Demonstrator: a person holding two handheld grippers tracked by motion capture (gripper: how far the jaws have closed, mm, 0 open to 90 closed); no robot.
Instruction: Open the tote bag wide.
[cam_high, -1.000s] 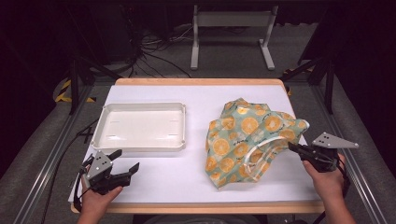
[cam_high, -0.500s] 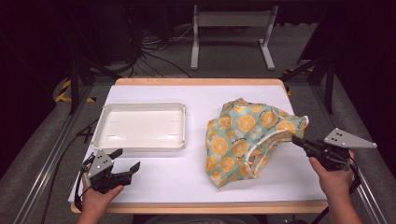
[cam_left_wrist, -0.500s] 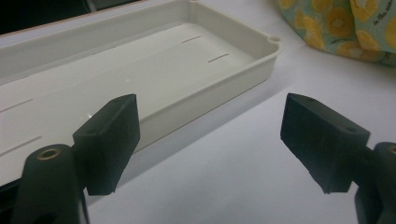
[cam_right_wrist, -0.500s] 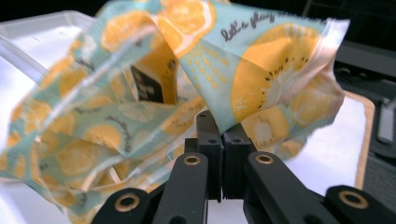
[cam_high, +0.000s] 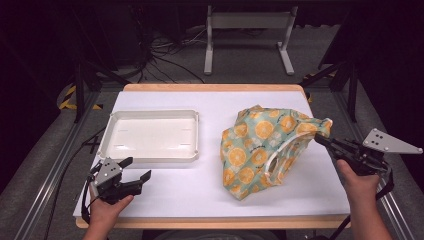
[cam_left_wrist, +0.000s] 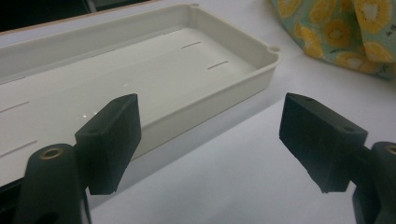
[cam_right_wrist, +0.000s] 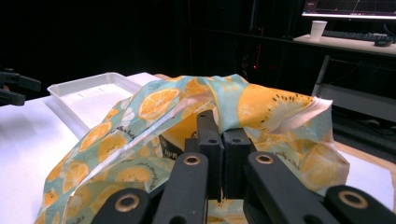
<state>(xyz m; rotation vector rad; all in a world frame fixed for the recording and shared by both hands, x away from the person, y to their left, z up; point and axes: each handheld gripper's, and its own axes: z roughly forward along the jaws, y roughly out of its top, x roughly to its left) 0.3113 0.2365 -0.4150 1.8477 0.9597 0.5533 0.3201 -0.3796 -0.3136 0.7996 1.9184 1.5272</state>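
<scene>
**Right tongs pinching the orange-print bag; left tongs gaping beside the tray**

A soft cloth bag (cam_high: 265, 145), pale teal and printed with orange slices, is lying crumpled on the white surface (cam_high: 185, 187), its upper right corner being lifted into a peak. In the right gripper view the fabric is draping up and over the jaws, with a pale lining showing at its edges.

The left tongs (cam_high: 136, 170) are resting low over the surface near its front left edge, held by the left hand (cam_high: 107, 212), jaws standing wide apart and gripping nothing. A shallow white tray (cam_high: 150, 157) is sitting just ahead of them, empty, and the bag is lying well off to their right.

The right tongs (cam_high: 320, 140) are reaching in from the right hand (cam_high: 357, 182), jaws pressed together on the bag's raised corner, the cloth bunching directly in front of them and spreading away to their left.
</scene>
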